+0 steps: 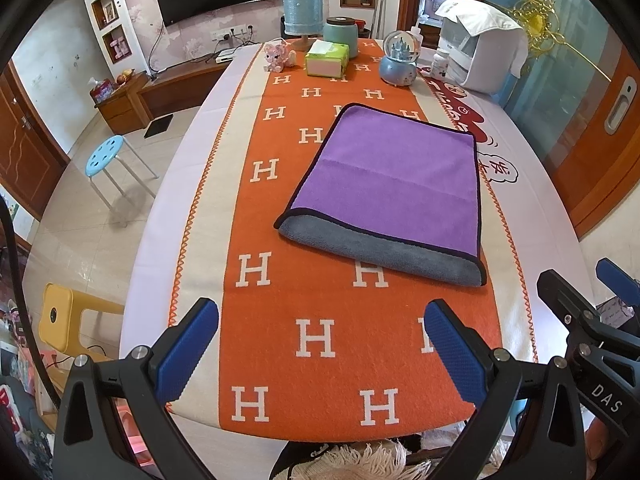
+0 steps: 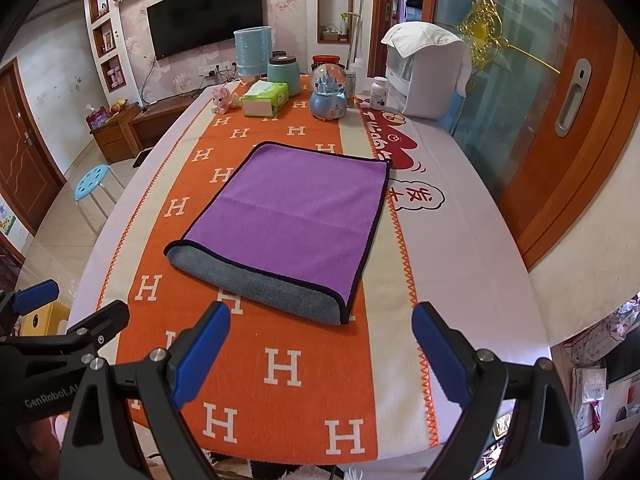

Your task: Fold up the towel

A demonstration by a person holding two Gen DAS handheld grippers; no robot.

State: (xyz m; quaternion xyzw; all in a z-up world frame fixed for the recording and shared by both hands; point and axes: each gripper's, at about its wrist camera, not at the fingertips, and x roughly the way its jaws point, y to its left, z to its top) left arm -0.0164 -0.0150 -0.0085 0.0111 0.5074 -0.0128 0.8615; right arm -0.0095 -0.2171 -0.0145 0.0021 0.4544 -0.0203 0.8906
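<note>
Left gripper (image 1: 322, 322) and right gripper (image 2: 321, 326) both stand apart, holding nothing, over the near worktop (image 2: 472, 208). Between them and the towel (image 2: 288, 216) (folded, purple over grey) lies bare orange runner (image 2: 304, 400) printed "H". Tissue box (image 2: 265, 99), snow globe (image 2: 329, 94) and lamp (image 2: 253, 52) crowd the far edge.

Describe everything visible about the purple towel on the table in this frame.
The towel is purple on top with a grey plush underside and dark piped edging. It looks like soft microfibre. It lies flat on the orange H-patterned runner, already folded over, with the grey layer peeking out along the near edge and a faint crease across the middle. Nothing rests on it; both tools, left and right, are open, hold nothing and are clear of the towel.
</note>
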